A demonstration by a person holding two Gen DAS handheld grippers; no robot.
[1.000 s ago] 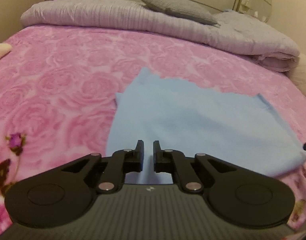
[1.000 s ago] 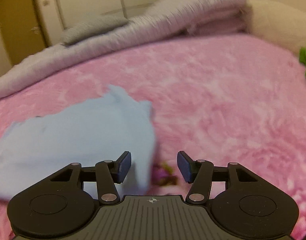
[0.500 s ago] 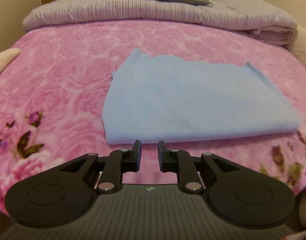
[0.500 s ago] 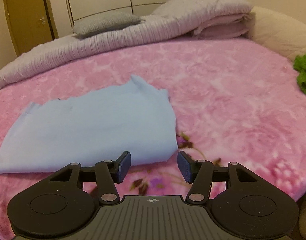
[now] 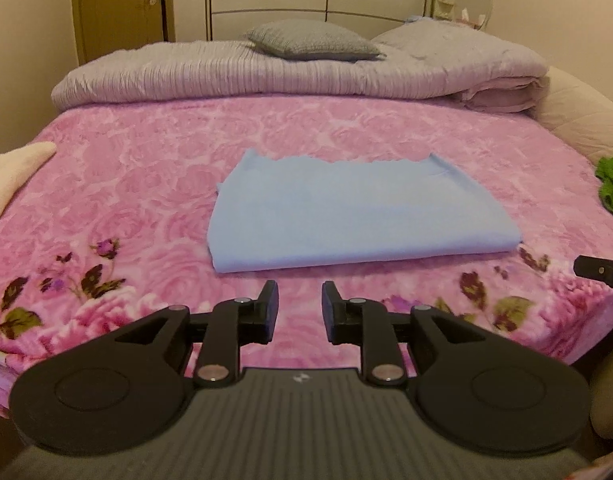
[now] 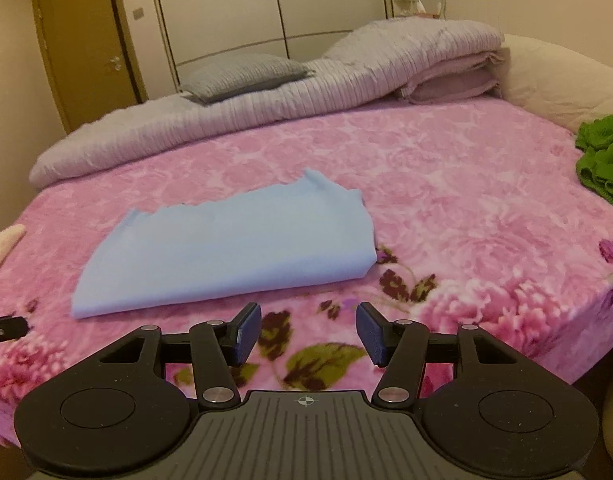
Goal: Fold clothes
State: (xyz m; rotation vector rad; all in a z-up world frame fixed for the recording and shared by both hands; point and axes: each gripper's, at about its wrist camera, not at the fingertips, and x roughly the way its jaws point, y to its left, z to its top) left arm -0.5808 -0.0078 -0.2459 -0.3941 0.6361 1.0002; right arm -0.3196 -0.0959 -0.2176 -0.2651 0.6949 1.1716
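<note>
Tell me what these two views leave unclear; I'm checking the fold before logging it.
- Blue cloth: its layers and underside are hidden by its top face in both views; garment type unreadable.
- Green garment: cut off by the right frame edge in both views.
- Cream cloth: cut off by the left edge.
- Right gripper: in the left wrist view, only a tip shows.

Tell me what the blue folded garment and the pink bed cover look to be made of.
Blue folded garment: thin, smooth, matte woven or knit cloth, perhaps cotton; it lies flat with crisp folds and no sheen. Pink bed cover: plush, fleece-like blanket, probably synthetic; its embossed rose pattern looks fuzzy and softly glossy.
</note>
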